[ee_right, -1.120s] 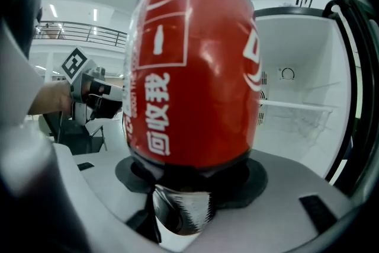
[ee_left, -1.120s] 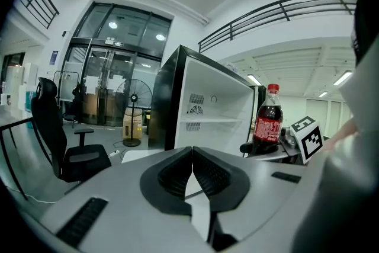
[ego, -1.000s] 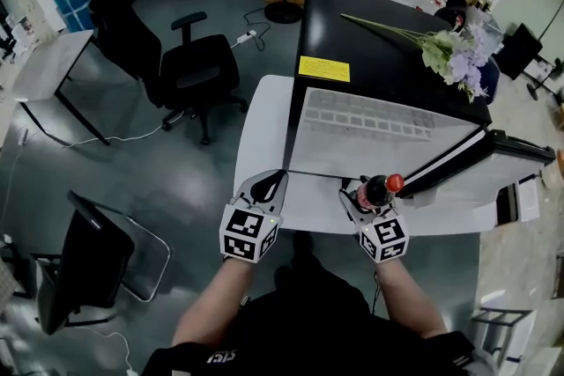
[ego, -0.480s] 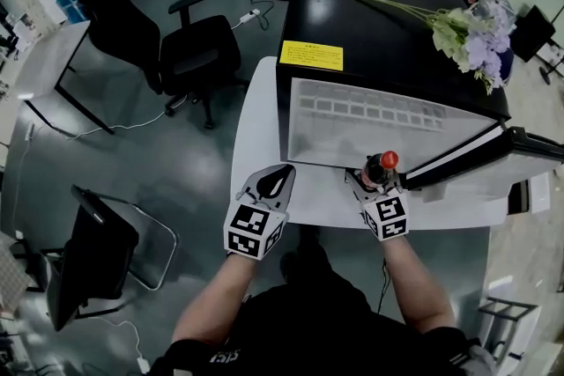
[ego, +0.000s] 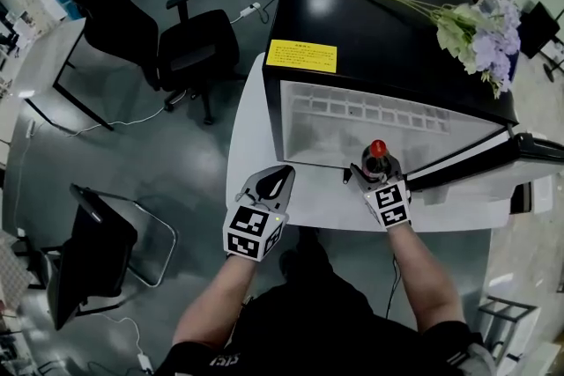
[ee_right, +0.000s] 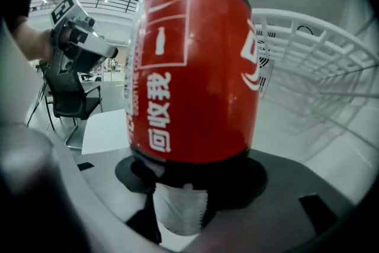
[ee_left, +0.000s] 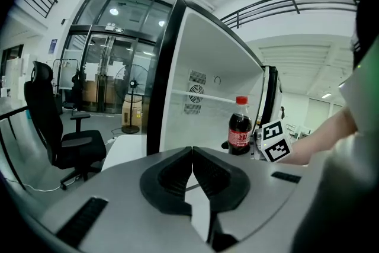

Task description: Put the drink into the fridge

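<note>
A cola bottle (ego: 377, 156) with a red cap and red label stands upright in my right gripper (ego: 374, 173), whose jaws are shut on its lower body. It sits at the mouth of the open black fridge (ego: 388, 31), in front of the white inside (ego: 370, 123). The right gripper view is filled by the bottle (ee_right: 195, 68), with a white wire shelf (ee_right: 320, 50) behind it. My left gripper (ego: 270, 184) hovers over the white table (ego: 256, 128) to the left, jaws shut and empty. The left gripper view shows its jaws (ee_left: 192, 166) touching and the bottle (ee_left: 240, 133) off to the right.
The fridge door (ego: 493, 158) hangs open to the right. Artificial flowers (ego: 476, 31) lie on the fridge top, near a yellow label (ego: 302, 55). A black office chair (ego: 189, 57) stands on the floor to the left, a folding chair (ego: 97, 251) nearer me.
My right gripper has carried the bottle forward and down toward the fridge opening. The left gripper has dropped a little and stays shut.
</note>
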{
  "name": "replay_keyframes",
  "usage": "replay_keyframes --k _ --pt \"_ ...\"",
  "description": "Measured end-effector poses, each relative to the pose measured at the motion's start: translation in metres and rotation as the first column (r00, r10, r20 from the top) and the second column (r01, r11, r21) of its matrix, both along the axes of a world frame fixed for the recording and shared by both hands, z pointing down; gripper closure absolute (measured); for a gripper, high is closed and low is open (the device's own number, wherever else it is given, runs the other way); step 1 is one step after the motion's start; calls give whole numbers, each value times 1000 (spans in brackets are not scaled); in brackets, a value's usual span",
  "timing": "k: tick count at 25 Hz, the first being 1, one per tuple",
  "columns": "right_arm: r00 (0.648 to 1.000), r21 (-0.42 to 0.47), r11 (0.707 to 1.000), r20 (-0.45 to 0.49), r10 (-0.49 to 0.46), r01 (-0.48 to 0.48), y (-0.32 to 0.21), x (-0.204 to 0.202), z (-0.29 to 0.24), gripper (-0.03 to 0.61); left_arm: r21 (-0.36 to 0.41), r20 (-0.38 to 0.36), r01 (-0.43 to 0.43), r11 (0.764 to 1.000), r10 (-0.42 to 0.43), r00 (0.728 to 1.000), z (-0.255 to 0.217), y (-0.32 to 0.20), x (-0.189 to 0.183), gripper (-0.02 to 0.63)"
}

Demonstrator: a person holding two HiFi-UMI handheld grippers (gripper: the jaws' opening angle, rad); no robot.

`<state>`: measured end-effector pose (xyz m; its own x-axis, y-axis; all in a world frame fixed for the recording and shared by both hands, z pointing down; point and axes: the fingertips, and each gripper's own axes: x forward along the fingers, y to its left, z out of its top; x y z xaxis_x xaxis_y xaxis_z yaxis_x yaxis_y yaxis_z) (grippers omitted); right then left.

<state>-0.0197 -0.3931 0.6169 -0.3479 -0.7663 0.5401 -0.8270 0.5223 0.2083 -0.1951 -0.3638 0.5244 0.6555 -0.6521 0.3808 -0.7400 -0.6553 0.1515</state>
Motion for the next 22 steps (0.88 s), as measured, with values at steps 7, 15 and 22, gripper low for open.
replay_keyframes --k 7,15,22 --pt "984 -54 996 -161 -76 68 -17 10 32 318 -36 5 11 999 -11 1000 17 -3 1 595" --pt "956 -100 987 -250 -151 129 -23 14 45 319 -67 10 38 997 -38 999 31 -6 -7 595" --pt "922 -136 980 -340 -185 147 -28 22 49 318 -90 7 44 995 -44 999 40 -4 -7 595"
